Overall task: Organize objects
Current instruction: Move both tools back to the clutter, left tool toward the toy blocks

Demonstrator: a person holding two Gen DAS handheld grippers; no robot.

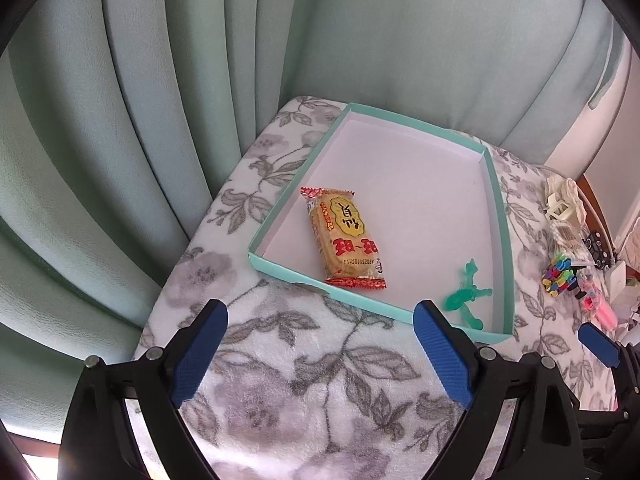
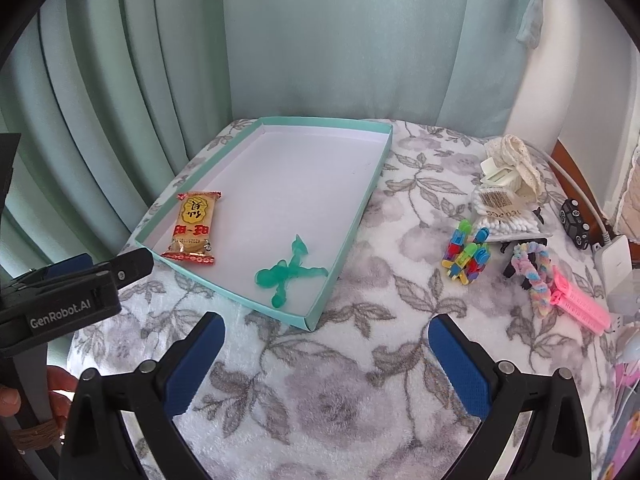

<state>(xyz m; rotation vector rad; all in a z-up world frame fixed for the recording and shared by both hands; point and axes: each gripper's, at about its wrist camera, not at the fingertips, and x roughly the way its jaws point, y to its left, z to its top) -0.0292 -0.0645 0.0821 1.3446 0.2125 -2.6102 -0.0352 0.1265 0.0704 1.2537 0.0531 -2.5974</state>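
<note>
A shallow teal tray (image 1: 505, 240) (image 2: 352, 224) with a white floor lies on the floral blanket. Inside it rest an orange snack packet (image 1: 344, 240) (image 2: 194, 227) near the left wall and a green rubbery figure (image 1: 466, 294) (image 2: 290, 274) at the near right corner. My left gripper (image 1: 322, 322) hovers open just short of the tray's near edge, nothing between its blue pads. My right gripper (image 2: 326, 334) is open too, over bare blanket in front of the tray's near right corner. Loose to the right lie colourful clips (image 2: 466, 256) (image 1: 558, 278), a fuzzy pastel loop (image 2: 534, 270) and a pink comb-like piece (image 2: 580, 300).
A bag of cotton swabs (image 2: 502, 212), a cream lace bundle (image 2: 516, 164), a small black toy car (image 2: 576, 220) and a white adapter with cable (image 2: 614, 260) crowd the right side. Pale green curtains (image 2: 280, 40) hang behind. A hand (image 2: 56, 394) holds the left gripper's handle.
</note>
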